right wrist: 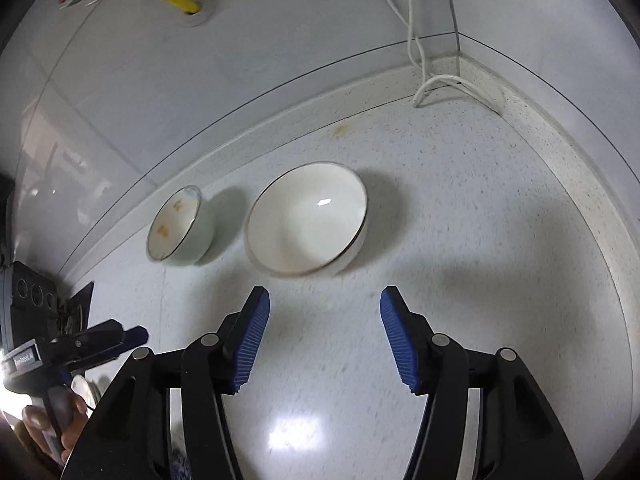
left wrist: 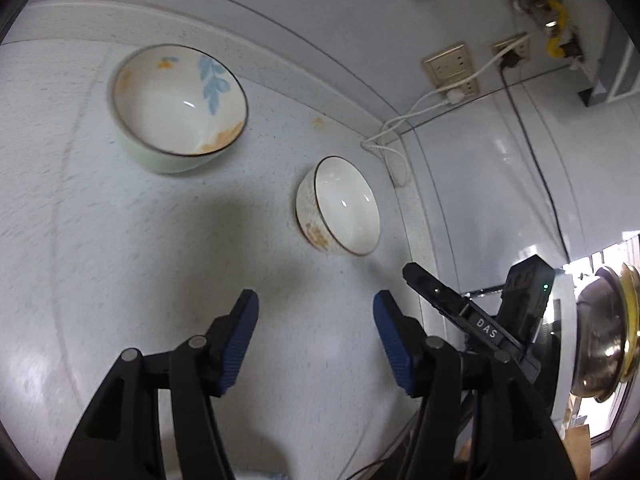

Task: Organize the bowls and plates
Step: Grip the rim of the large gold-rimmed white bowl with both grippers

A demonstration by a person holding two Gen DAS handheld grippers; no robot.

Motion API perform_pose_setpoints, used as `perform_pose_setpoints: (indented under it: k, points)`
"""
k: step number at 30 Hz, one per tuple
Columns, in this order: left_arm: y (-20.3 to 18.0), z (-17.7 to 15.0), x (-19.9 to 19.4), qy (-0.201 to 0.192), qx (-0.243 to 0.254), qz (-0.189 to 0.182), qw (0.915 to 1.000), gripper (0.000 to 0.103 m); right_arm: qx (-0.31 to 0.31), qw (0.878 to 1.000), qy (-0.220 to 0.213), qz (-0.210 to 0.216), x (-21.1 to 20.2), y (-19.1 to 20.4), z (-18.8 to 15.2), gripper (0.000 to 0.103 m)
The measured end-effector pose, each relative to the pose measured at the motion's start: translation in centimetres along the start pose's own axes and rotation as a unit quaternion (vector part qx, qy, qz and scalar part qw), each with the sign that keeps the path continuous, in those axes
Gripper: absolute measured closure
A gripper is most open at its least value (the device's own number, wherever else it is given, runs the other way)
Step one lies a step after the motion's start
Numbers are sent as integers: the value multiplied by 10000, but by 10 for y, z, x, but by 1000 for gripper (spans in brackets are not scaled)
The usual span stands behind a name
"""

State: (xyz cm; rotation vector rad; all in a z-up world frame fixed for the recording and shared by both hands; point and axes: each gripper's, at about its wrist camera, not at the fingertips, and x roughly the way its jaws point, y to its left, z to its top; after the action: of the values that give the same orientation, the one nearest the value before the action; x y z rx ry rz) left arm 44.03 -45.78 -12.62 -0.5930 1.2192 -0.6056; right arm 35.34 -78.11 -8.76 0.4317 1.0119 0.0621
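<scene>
Between my left gripper's [left wrist: 316,336] jaws I see only bare worktop [left wrist: 120,280]; they stand apart, holding nothing. My right gripper [right wrist: 324,336] reads likewise: jaws apart, nothing between them. Ahead of the right gripper sits the white bowl [right wrist: 306,226], upright, on the speckled surface. Just beside it, nearer the wall, sits the pale green bowl [right wrist: 178,226] with orange and blue marks inside; the two are close, not touching. White cables [right wrist: 440,84] lie in the corner.
</scene>
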Motion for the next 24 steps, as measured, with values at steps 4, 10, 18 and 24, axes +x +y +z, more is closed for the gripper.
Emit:
perform_pose_setpoints:
  k: [4, 10, 18, 24]
  points:
    - [6, 25, 37, 14, -161, 92, 9998, 47, 164, 9997, 91, 124, 24, -10, 16, 50]
    - [4, 57, 81, 55, -169, 192, 9997, 53, 245, 9994, 235, 111, 57, -14, 31, 50]
    - [1, 76, 128, 400, -206, 483, 9978, 87, 459, 9974, 560, 45, 89, -20, 35, 76]
    - [0, 62, 118, 511, -310, 552, 9967, 89, 386, 9980, 501, -66, 80, -14, 27, 89]
